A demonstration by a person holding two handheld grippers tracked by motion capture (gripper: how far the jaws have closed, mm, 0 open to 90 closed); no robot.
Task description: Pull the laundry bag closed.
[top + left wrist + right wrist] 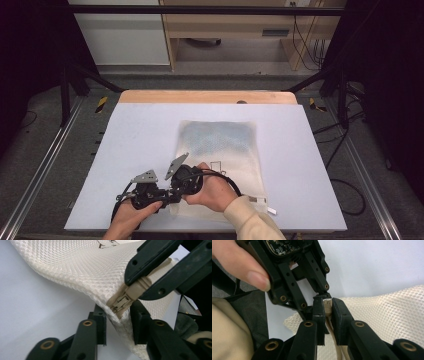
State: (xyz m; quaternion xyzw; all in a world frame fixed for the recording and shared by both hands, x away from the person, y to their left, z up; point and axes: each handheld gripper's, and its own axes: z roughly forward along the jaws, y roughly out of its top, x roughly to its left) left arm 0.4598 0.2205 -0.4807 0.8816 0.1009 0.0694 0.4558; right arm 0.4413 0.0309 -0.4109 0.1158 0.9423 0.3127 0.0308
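Zipper work at the table's (130, 130) six o'clock edge: right hand-held gripper (140, 288) clamps the beige pull tab (135, 288). Left hand-held gripper (117, 323) straddles the mesh laundry bag's (82, 267) corner, pads not yet pressing; pinch firmly before pulling.

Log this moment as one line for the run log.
item: cream mesh zip bag on white table | right gripper: shut on beige zipper pull | left gripper: astride bag corner, open

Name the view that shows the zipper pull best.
Left gripper view: the zipper pull sits large and sharp, clamped by the right gripper. In the right gripper view a sliver peeks between the jaws; the high view can't resolve it.
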